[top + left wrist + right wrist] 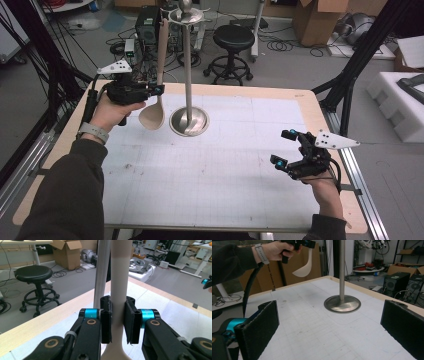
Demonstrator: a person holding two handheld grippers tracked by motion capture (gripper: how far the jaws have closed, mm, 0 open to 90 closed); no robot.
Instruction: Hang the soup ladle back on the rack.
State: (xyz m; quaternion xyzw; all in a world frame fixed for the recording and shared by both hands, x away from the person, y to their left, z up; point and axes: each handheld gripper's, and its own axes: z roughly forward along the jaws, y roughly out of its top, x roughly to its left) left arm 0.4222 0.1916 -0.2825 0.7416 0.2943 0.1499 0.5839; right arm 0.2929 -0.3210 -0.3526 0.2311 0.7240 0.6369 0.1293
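Observation:
A beige plastic spoon hangs upright, bowl down, just above the white mat at the back left. My left gripper is shut on its handle; in the left gripper view both pads press the handle from either side. Right beside it stands a metal stand with a round base. The handle's top end is close to the stand's top ring; I cannot tell whether they touch. My right gripper hovers open over the mat's right side, its jaws wide apart with nothing between them.
The white gridded mat covers a wooden table. Behind the table stand a black stool, a computer tower and cables. White foam blocks lie on the floor to the right.

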